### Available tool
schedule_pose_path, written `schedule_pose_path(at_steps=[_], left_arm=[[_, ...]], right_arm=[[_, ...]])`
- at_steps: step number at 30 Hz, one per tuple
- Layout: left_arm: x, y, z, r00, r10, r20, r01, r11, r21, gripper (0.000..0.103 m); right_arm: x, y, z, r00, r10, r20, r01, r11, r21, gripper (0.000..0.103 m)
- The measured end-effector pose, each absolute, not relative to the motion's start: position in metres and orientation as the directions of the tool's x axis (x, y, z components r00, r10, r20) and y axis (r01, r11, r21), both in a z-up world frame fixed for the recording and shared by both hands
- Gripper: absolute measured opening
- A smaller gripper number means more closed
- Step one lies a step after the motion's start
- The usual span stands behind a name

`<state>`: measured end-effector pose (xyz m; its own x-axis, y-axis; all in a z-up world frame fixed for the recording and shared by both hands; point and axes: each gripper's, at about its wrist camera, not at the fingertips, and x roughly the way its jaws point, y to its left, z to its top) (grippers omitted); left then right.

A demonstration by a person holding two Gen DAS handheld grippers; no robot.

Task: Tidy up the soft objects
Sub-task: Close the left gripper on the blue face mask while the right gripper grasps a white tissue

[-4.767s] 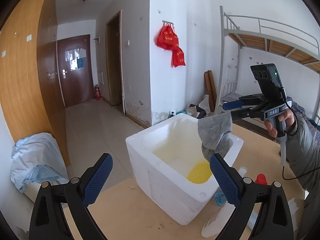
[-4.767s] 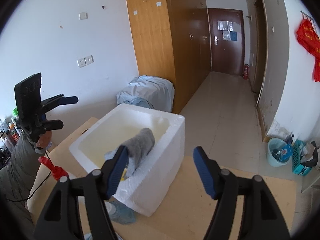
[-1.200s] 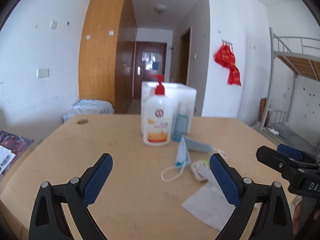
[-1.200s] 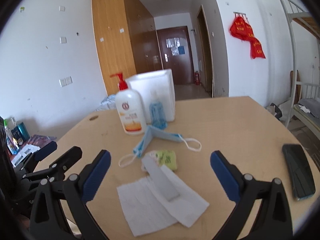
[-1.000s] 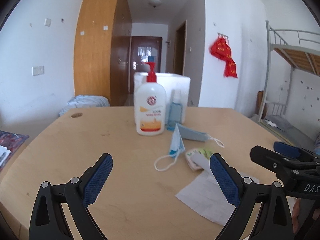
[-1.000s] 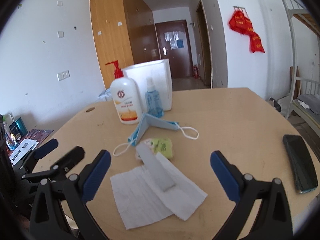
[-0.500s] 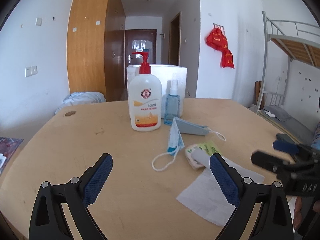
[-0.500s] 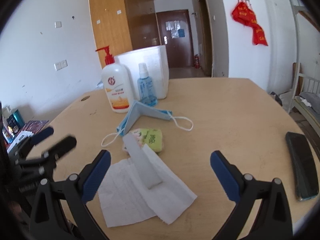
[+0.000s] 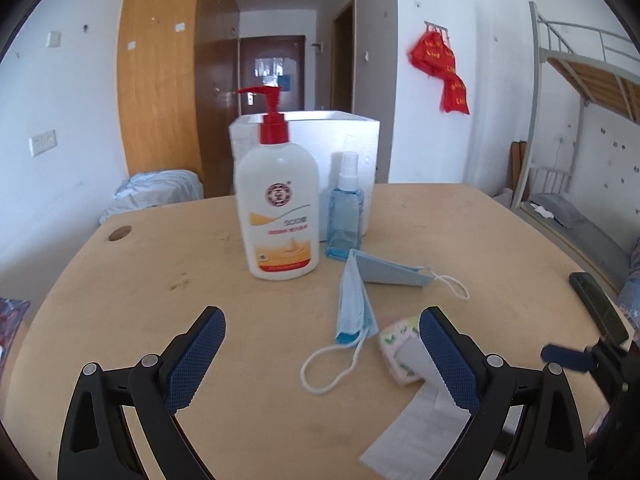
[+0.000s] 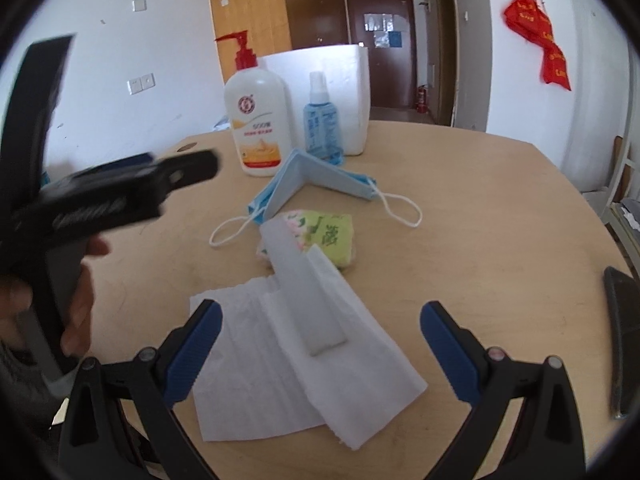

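The round wooden table (image 10: 500, 208) carries everything. At its far side stands a white foam box (image 10: 340, 80), and touching its front are a white pump bottle (image 10: 256, 120) with a red pump, its label showing a round red emblem and what looks like "500" beside smaller print I cannot read, and a small blue spray bottle (image 10: 322, 124) whose label is too blurred to make out.

Nearer, a white paper tissue (image 10: 280, 368) lies spread flat, with a folded white strip (image 10: 304, 300) resting on it and reaching up onto a green-and-floral tissue pack (image 10: 328, 236); the pack's green face bears characters I cannot read. A blue face mask (image 10: 320, 178), folded into a tent, sits just beyond the pack, its ear loops trailing on the wood. A dark phone (image 10: 620, 340) lies at the table's right edge.

The right gripper (image 10: 320, 344) hangs above the tissue, jaws spread wide, the tissue and strip between them, untouched. The left gripper (image 9: 320, 360) is likewise wide open and empty, with the mask's loop between its jaws and the pack just beside its right finger.
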<state>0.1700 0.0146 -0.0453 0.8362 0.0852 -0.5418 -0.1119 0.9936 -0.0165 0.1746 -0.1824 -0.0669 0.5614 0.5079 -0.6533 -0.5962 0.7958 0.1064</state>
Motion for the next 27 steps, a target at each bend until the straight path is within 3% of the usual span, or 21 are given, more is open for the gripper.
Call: schedule_pose_path(at_steps=[7,11,22,27], left_arm=[[0.207,0.016,-0.058,0.786,0.057,-0.615,-0.106,0.993,-0.045,0.097],[0.222,0.013,-0.065,0.761,0.057,-0.646,-0.11,0.993,-0.041,0.09],[0.255,0.01,-0.09,0.677,0.06,-0.734,-0.124,0.992,-0.033,0.058],[0.263,0.011,-0.095,0.652,0.054,-0.756,-0.121,0.992,-0.033,0.031]], right_arm=[[0.181,-0.187,-0.073,0.553,0.492,-0.672,-0.592,0.8,0.099,0.098],[0.185,-0.191,-0.077,0.54,0.494,-0.681,-0.587,0.801,0.116,0.098],[0.198,-0.19,-0.087,0.497,0.512,-0.7,-0.598,0.787,0.151,0.098],[0.195,-0.191,-0.079,0.468,0.564,-0.68,-0.62,0.758,0.202,0.098]])
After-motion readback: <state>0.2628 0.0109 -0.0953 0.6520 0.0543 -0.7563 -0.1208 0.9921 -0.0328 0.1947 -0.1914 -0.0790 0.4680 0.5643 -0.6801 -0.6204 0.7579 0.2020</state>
